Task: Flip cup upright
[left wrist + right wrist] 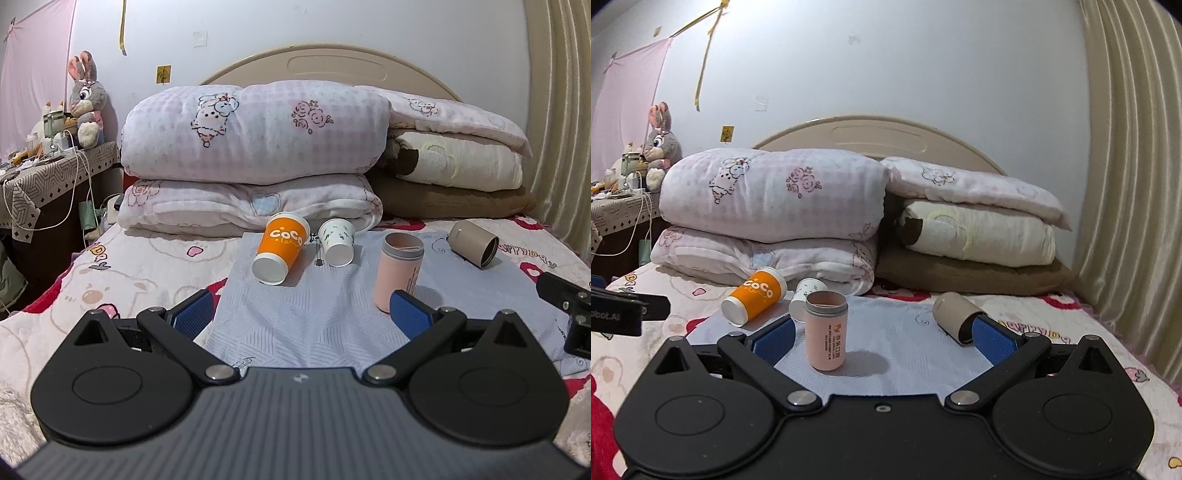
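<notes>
Orange paper cup with "CoCo" print [280, 248] lies on its side on the pale blue cloth [295, 325] spread over the bed, base toward me, mouth toward the folded quilts [255, 133]. Small white paper cup with leaf print [337, 242] is tipped over just beside it. Beige cylindrical cup [474, 243] lies on its side off to the right, open end facing right. Pink cylindrical tumbler [827, 330] already stands upright, mouth up.

My left gripper [301, 314] is spread wide, holding nothing, well short of the cups. My right gripper [882, 338] is also spread and empty; the pink tumbler sits between its fingers in view, but not touching as far as I can tell.

Risks, my read:
- Soft bedding under the cloth: anything set down may tip again.
- Paper cups crush if pinched hard.
- Orange and white cups sit close; reaching for one could roll the other.
- Right gripper moving toward the beige cup could clip the upright pink tumbler.
</notes>
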`<action>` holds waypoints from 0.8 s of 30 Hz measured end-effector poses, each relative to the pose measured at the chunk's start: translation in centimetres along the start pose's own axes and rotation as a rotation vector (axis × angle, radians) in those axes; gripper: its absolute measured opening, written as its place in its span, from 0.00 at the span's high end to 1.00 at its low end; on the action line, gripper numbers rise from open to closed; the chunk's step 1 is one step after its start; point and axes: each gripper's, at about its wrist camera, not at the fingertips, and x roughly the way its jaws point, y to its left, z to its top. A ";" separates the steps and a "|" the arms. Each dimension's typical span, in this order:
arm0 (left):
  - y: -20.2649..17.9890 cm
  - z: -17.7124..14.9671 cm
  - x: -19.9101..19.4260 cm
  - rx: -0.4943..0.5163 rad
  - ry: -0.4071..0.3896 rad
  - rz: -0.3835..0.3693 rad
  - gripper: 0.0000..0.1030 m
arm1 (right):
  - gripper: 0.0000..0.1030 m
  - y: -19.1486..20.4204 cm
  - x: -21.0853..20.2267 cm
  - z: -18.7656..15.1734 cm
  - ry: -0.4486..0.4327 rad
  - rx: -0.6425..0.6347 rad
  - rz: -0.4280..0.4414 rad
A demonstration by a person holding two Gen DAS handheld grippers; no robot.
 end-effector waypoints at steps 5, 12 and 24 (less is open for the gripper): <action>0.0 0.0 0.0 0.002 0.000 0.001 0.00 | 0.00 0.2 0.0 0.0 -0.004 -0.008 0.001; -0.1 0.0 0.0 0.001 0.001 0.002 0.00 | 0.00 -0.4 0.0 -0.1 0.009 0.036 0.015; 0.1 -0.1 0.1 0.003 -0.011 0.004 0.00 | 0.00 -0.5 0.5 -0.4 0.045 0.045 0.028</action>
